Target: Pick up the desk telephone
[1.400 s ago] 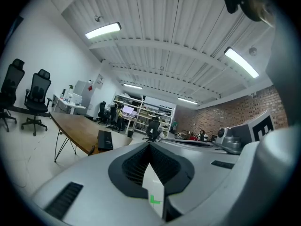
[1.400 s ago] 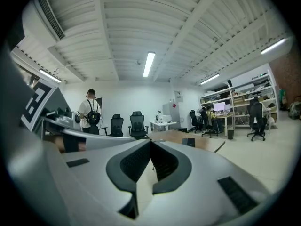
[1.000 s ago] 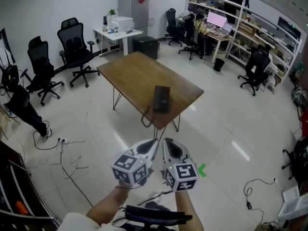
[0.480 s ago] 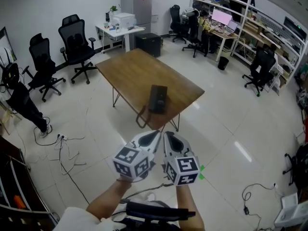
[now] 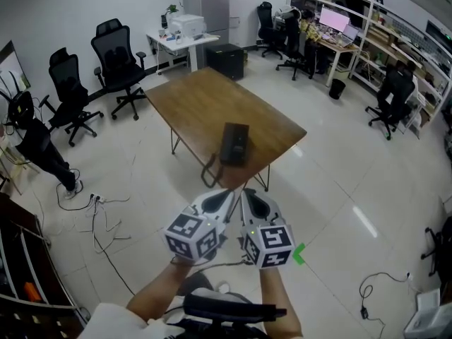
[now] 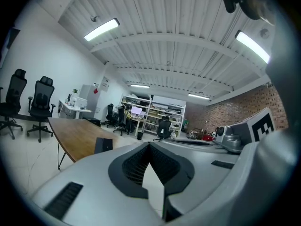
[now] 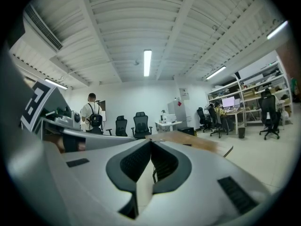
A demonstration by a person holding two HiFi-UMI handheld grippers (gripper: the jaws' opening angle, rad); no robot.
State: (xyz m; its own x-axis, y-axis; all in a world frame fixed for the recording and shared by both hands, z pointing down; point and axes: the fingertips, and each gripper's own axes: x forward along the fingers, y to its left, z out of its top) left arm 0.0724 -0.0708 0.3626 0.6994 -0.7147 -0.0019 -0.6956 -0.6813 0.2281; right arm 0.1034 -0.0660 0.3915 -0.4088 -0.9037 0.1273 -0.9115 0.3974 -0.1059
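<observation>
Left claw (image 5: 228, 203) and right claw (image 5: 244, 202) are held side by side above the tiled floor (image 5: 332, 182), both fully closed with nothing gripped between the pads. The desk telephone (image 5: 234, 143) is seen lying flat near the front edge of the wooden bench (image 5: 205, 101), well apart from both claws

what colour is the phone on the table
The phone is black, on a brown wooden table; clearest in the head view.
</observation>
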